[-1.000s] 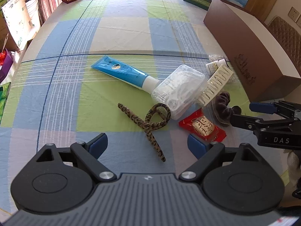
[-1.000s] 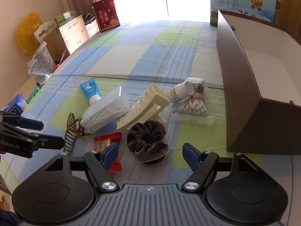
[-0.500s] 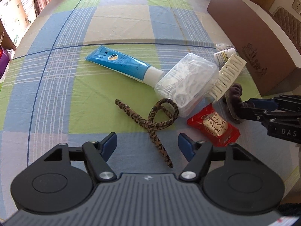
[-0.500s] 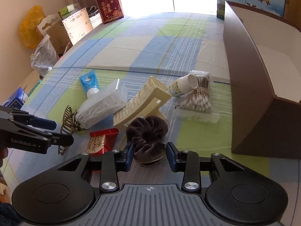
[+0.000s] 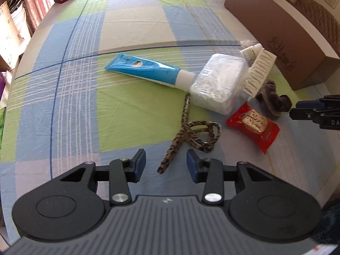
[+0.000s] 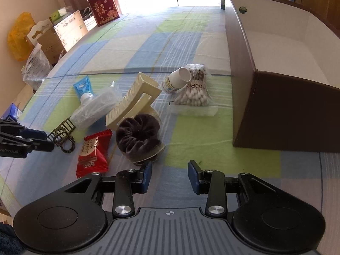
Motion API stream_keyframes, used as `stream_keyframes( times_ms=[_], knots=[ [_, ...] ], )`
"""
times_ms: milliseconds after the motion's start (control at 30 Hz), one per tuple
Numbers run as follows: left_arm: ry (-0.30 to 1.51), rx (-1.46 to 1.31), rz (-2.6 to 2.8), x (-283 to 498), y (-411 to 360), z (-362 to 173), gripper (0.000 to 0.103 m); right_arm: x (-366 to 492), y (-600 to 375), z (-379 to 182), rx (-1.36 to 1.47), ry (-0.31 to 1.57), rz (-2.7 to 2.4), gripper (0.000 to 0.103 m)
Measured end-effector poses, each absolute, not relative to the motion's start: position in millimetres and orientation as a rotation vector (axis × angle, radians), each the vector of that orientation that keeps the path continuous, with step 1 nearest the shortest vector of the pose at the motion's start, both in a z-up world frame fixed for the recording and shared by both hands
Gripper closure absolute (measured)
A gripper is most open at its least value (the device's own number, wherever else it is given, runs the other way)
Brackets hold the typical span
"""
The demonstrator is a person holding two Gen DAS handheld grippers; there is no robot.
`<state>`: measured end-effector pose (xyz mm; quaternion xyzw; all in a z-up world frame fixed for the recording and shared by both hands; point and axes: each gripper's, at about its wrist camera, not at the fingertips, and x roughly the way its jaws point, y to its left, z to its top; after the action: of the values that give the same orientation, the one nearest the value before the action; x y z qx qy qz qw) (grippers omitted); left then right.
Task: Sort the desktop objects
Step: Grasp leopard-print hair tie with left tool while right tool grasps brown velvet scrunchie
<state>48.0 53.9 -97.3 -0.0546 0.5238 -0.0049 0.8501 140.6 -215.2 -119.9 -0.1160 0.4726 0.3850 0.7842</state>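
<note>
Right wrist view: the right gripper is open and empty, the brown scrunchie just beyond its left finger. A cream hair claw leans over the scrunchie. The left gripper, open too, straddles the leopard hair tie.

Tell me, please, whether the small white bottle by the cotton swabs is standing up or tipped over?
Tipped over. The small white bottle lies on its side on the tablecloth, its round end facing up and right, leaning against the bag of cotton swabs.

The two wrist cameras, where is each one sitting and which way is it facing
Left wrist: on the left gripper, facing across the bed at the leopard hair tie; own fingers show, right gripper at right edge.
Right wrist: on the right gripper, facing the brown scrunchie and brown box; own fingers show.
Shared: red snack packet, cream hair claw.
</note>
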Motion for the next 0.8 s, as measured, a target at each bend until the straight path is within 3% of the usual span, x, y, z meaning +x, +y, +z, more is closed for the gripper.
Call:
stream_keyframes(
  times_ms=[167, 500, 567, 800],
  knots=[
    [1.083, -0.088, -0.084, 56, 38, -100, 0.053, 141, -219, -116, -0.242, 1.014, 0.821, 0.051],
    [1.067, -0.055, -0.102, 79, 36, -113, 0.055, 139, -223, -116, -0.230, 1.019, 0.811, 0.049],
    [1.061, -0.063, -0.108, 79, 38, -112, 0.065, 138, -221, -116, -0.229, 1.018, 0.817, 0.049],
    [1.062, -0.109, -0.004, 70, 59, -110, 0.065, 135, -204, -115, -0.252, 0.985, 0.876, 0.049]
  ],
)
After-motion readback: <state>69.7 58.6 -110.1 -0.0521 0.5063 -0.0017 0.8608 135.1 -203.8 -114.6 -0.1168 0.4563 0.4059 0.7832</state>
